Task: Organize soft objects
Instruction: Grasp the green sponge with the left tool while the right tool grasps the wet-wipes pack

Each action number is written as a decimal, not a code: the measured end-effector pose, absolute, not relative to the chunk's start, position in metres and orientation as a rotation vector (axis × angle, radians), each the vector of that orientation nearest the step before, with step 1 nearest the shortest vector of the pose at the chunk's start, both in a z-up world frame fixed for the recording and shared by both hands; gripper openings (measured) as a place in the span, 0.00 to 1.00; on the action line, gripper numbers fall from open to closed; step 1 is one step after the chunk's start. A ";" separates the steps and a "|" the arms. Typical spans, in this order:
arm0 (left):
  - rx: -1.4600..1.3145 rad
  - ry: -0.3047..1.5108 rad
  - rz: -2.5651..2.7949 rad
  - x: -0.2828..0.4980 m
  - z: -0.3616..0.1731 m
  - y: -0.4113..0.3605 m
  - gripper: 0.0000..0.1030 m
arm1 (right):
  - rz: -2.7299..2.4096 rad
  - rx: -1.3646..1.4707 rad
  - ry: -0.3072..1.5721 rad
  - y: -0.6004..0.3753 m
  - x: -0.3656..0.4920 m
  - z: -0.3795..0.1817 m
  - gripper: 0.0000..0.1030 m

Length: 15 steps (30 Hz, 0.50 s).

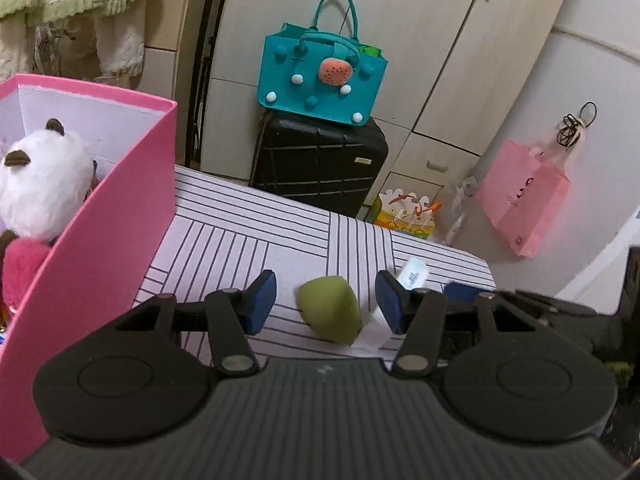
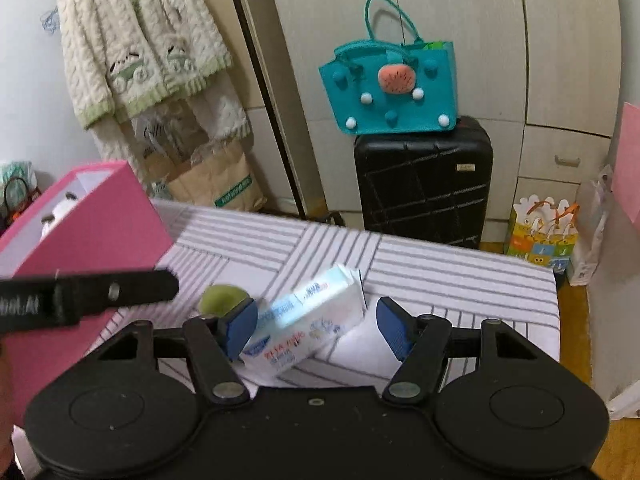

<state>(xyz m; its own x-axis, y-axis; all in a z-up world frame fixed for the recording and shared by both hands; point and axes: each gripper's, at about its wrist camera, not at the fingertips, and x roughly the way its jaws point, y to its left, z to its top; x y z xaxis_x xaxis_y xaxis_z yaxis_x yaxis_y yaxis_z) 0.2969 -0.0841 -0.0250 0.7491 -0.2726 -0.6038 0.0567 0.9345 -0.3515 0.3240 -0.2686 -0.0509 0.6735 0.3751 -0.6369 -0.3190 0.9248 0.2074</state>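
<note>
A green soft lump [image 1: 330,308] lies on the striped cloth [image 1: 240,240], and my left gripper [image 1: 326,300] stands open around it with a gap at each pad. In the right wrist view the same green lump [image 2: 220,300] peeks out behind my finger. A white and blue tissue pack [image 2: 308,320] lies slantwise between the pads of my right gripper [image 2: 316,324]. The left pad is close against it and the right pad is apart from it, so that gripper is open. The pink box [image 1: 100,240] at the left holds a white panda plush [image 1: 40,184].
A black suitcase [image 2: 424,188] with a teal felt bag [image 2: 392,88] on top stands beyond the cloth's far edge. A pink paper bag [image 1: 524,200] hangs at the right. A small patterned gift bag [image 2: 540,236] sits on the floor, and a knitted garment [image 2: 144,52] hangs at the back left.
</note>
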 end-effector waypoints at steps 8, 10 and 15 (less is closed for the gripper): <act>-0.303 0.757 -0.232 0.316 -0.041 -0.095 0.49 | 0.384 0.065 0.730 -0.286 0.310 -0.054 0.69; -0.253 0.772 -0.232 0.318 -0.047 -0.104 0.46 | 0.377 0.060 0.738 -0.292 0.308 -0.055 0.69; -0.230 0.767 -0.222 0.319 -0.053 -0.108 0.46 | 0.351 0.025 0.770 -0.304 0.297 -0.063 0.69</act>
